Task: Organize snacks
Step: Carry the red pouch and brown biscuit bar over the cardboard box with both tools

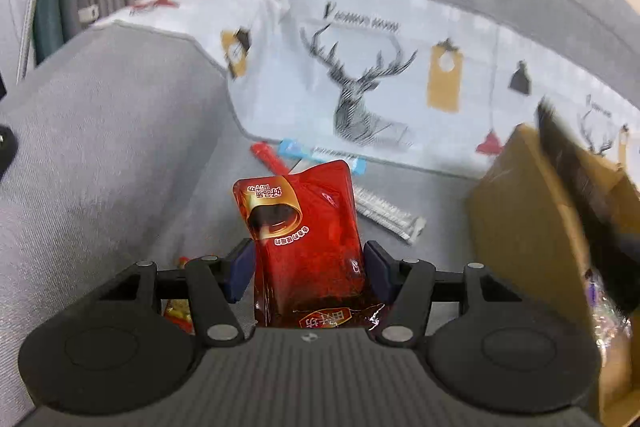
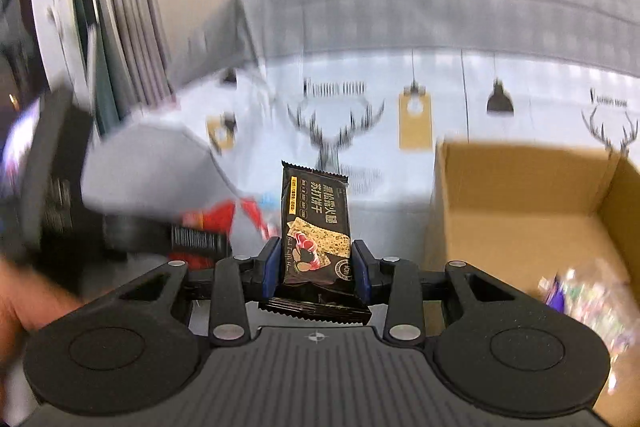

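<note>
My left gripper (image 1: pixel 308 273) is shut on a red snack pouch (image 1: pixel 304 227) and holds it upright above the grey sofa seat. My right gripper (image 2: pixel 316 269) is shut on a black cracker packet (image 2: pixel 316 223), also upright, just left of an open cardboard box (image 2: pixel 520 211). The box also shows at the right of the left wrist view (image 1: pixel 532 227), with some shiny wrapped snacks (image 2: pixel 588 303) inside. Loose on the seat ahead lie a red stick packet (image 1: pixel 270 157), a blue packet (image 1: pixel 320 155) and a silver packet (image 1: pixel 386 211).
A white cushion with a deer print (image 1: pixel 360 79) leans on the sofa back. A grey sofa armrest (image 1: pixel 100 131) rises at the left. The other gripper's blurred dark body (image 2: pixel 56 187) is at the left of the right wrist view. Small red wrappers (image 1: pixel 178 311) lie under my left gripper.
</note>
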